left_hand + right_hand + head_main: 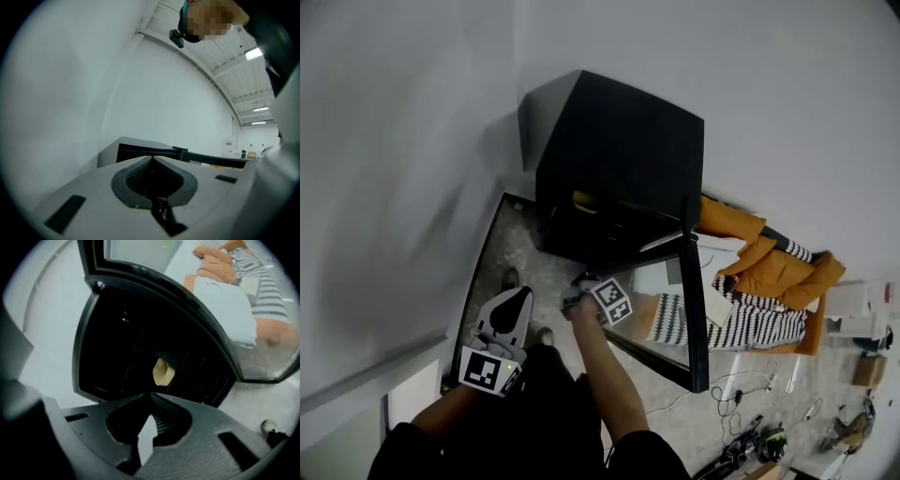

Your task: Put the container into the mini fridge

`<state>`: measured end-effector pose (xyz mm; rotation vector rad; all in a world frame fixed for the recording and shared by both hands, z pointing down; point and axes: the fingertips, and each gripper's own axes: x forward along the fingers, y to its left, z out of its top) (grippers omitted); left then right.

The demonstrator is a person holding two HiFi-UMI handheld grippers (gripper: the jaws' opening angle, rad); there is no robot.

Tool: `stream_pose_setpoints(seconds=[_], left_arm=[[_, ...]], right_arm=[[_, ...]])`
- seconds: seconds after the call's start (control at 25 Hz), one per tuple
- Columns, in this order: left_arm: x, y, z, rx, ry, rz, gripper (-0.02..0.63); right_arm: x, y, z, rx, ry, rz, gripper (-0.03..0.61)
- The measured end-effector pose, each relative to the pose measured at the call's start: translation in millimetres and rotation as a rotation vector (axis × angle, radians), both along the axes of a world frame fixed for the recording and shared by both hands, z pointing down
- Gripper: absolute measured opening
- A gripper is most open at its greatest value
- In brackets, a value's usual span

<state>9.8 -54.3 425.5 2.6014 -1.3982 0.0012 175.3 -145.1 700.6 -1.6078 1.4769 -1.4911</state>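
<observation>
The black mini fridge (619, 159) stands on the floor with its glass door (695, 309) swung open to the right. A pale yellow container (163, 372) sits on a shelf inside the dark cavity, and it also shows as a yellow spot (584, 200) in the head view. My right gripper (581, 281) hangs just in front of the opening, apart from the container, with its jaws shut (151, 393) and nothing between them. My left gripper (519, 294) is lower left, away from the fridge. Its jaws meet at the tip (151, 158) and hold nothing.
A white wall (384, 169) runs along the left and behind the fridge. An orange jacket (769, 262) and striped cloth (759, 323) lie on the floor to the right, seen through and past the door. Cables (741, 384) and small items litter the far right.
</observation>
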Motion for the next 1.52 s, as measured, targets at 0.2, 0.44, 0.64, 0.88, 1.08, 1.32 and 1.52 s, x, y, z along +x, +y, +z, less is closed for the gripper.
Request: stream_pose_setpoints(seconds=[0.2, 0.44, 0.64, 0.88, 1.08, 1.32, 1.52], left_arm=[[7, 33, -4, -0.019, -0.017, 0.004, 0.006], [1, 44, -11, -0.024, -0.029, 0.016, 0.006], [-8, 40, -7, -0.037, -0.032, 0.043, 0.006], [-39, 39, -18, -0.025, -0.031, 0.046, 0.006], [-65, 35, -25, -0.002, -0.026, 0.03, 0.006], [-78, 43, -26, -0.01, -0.021, 0.045, 0.006], [-88, 50, -31, 0.011, -0.026, 0.036, 0.006]], right_arm=[[5, 40, -17, -0.008, 0.05, -0.064, 0.002], [1, 75, -34, -0.029, 0.126, -0.109, 0.002], [-12, 92, -53, -0.026, 0.307, -0.185, 0.002], [-37, 110, -100, 0.012, 0.57, -0.271, 0.002], [-60, 121, -144, 0.093, 0.699, -0.292, 0.002], [-66, 141, -190, 0.147, 0.79, -0.273, 0.002], [-70, 156, -216, 0.186, 0.849, -0.281, 0.003]])
